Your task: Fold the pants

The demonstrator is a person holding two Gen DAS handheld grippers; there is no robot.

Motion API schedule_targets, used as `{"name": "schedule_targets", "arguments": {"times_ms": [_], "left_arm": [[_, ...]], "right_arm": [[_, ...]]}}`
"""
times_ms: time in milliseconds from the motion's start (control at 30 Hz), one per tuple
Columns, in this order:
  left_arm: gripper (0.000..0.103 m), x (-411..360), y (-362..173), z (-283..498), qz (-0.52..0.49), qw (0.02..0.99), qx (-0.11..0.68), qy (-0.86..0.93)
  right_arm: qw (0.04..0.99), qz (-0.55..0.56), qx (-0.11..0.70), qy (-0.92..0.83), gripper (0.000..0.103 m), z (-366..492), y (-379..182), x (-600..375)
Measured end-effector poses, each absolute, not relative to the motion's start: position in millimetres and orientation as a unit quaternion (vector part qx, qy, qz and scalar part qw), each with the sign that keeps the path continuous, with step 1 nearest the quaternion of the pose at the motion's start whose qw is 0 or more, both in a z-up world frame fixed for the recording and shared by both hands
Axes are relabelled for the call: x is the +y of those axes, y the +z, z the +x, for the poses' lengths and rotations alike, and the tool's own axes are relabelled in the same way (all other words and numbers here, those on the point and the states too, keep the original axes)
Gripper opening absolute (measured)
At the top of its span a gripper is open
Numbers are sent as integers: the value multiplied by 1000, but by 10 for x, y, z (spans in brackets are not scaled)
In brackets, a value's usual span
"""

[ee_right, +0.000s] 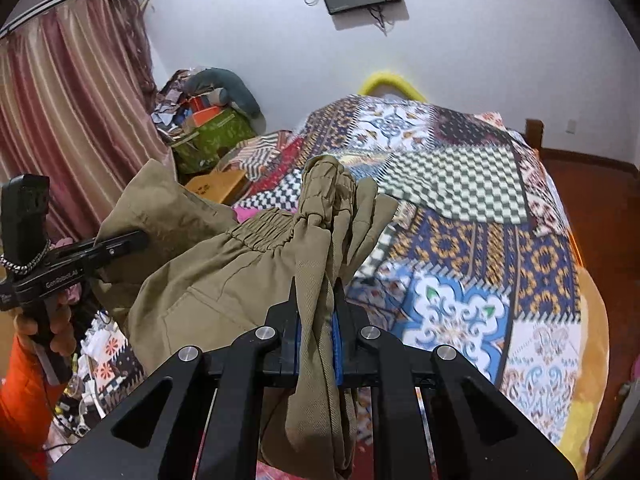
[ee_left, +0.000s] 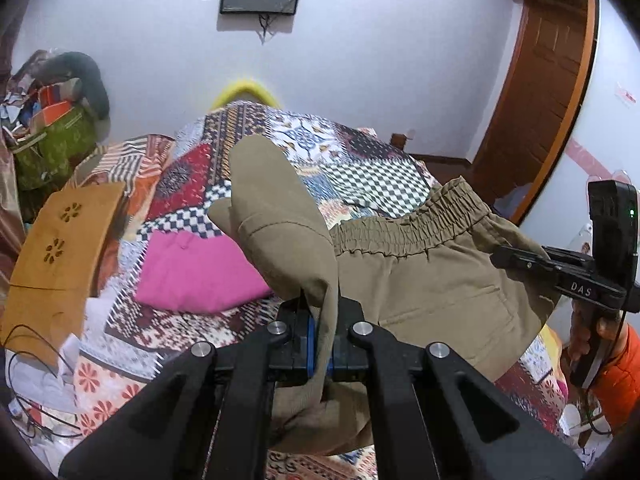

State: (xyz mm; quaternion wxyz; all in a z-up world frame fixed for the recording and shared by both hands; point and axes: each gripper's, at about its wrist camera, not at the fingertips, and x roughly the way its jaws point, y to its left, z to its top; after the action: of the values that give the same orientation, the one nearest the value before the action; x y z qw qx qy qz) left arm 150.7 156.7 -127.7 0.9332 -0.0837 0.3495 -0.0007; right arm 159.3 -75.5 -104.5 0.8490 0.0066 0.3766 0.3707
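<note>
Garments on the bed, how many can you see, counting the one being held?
2. The khaki pants hang over the bed, clamped in both grippers. A folded pink garment lies on the bedspread beside them. Others may be hidden underneath.

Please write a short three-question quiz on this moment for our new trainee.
1. True or false: both grippers are shut on the khaki pants.
2. Which part of the pants runs between the left gripper and the right gripper: A hem, B elastic waistband, C zip?
3. What lies folded on the bed beside the pants?

Key: 1 true. 2 B. 3 pink cloth.
</note>
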Motion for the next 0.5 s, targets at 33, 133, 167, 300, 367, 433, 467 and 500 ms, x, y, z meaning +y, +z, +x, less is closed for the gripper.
{"name": "schedule_targets", "arguments": {"times_ms": [33, 133, 167, 300, 367, 433, 467, 500], "left_arm": [[3, 1612, -1267, 1526, -86, 934, 347, 2], [3, 1756, -1230, 1582, -91, 936, 340, 10], [3, 1808, -1224, 1601, -93, 937, 337, 13], [3, 2006, -1234, 1682, -96, 938, 332, 25], [3, 2106, -1243, 1725, -97, 938, 331, 31], [3, 2219, -1260, 1779, -99, 938, 330, 37], [3, 2263, -1270, 1798, -100, 938, 330, 39], [3, 2335, -1288, 1833, -102, 937, 330, 43]], "right_arm": [[849, 4, 373, 374, 10, 1615, -1029, -695], [850, 0, 366, 379, 10, 1682, -1000, -531], [849, 0, 365, 381, 10, 1702, -994, -484], [850, -4, 358, 386, 9, 1802, -976, -281], [850, -7, 356, 389, 9, 1862, -971, -171], [849, -12, 355, 391, 9, 1935, -970, -54], [849, -14, 354, 392, 9, 1971, -969, 7], [849, -17, 353, 393, 9, 2001, -968, 65]]}}
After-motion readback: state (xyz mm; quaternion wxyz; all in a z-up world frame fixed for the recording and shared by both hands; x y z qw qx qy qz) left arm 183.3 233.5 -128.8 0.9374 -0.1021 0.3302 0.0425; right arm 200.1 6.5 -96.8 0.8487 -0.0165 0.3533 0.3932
